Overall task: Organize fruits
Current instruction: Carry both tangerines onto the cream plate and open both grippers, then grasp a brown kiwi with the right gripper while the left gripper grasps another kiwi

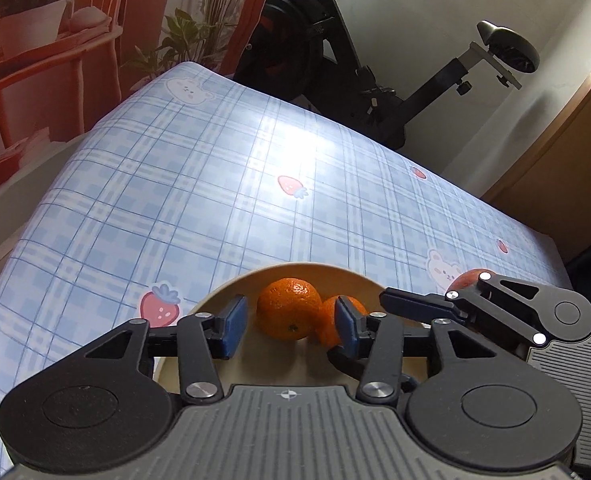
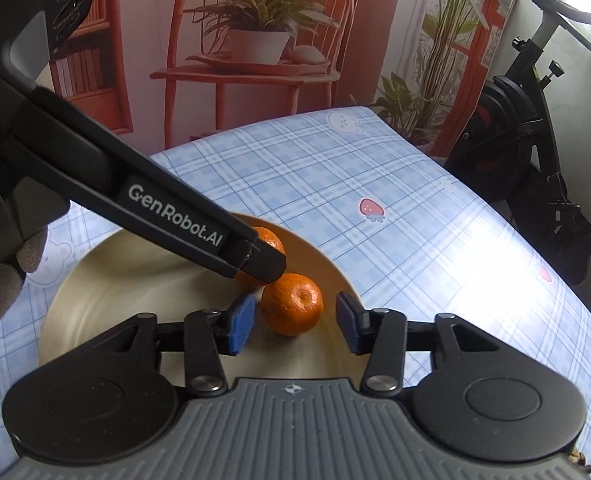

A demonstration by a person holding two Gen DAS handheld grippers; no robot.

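two oranges sit touching in the beige bowl (image 2: 95,272) on the table (image 1: 175,200), gathered there so the fruit stays together. the left hand-held gripper (image 1: 289,322) hangs open over the far orange (image 1: 288,307), gripping nothing. the right hand-held gripper (image 2: 293,322) is open too, its pads either side of the near orange (image 2: 292,309) without touching, which reads as just let go or about to grip.
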